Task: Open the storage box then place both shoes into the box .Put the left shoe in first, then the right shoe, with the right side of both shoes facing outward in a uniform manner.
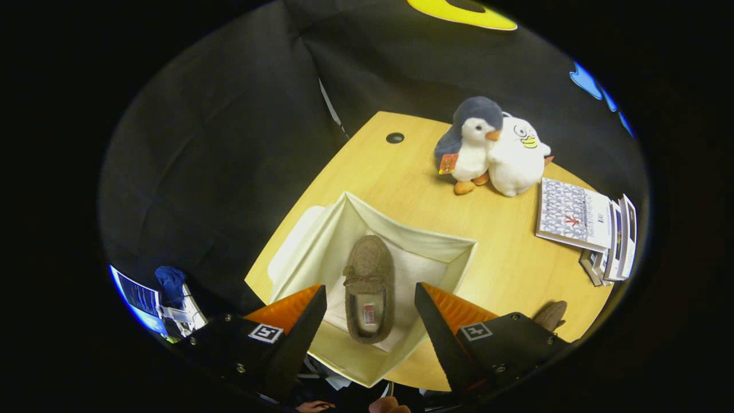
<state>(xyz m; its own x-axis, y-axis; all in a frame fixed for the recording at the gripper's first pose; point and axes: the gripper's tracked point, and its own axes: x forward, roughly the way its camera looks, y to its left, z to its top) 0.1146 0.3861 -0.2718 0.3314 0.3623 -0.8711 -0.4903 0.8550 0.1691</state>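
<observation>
jaws of the gripper (370, 298) spread wide, holding nothing, above the open storage box (441, 248) on the worktop (401, 189). one brown shoe (370, 275) lying inside on the box floor; second shoe (550, 314) beside the box, partly hidden by the right finger.

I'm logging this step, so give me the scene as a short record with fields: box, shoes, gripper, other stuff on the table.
box: storage box open on the table
shoe in box: brown shoe lying on the box floor
second shoe: on the table by the right finger
gripper: gripper open above the box, holding nothing
other: two plush toys, booklets
</observation>
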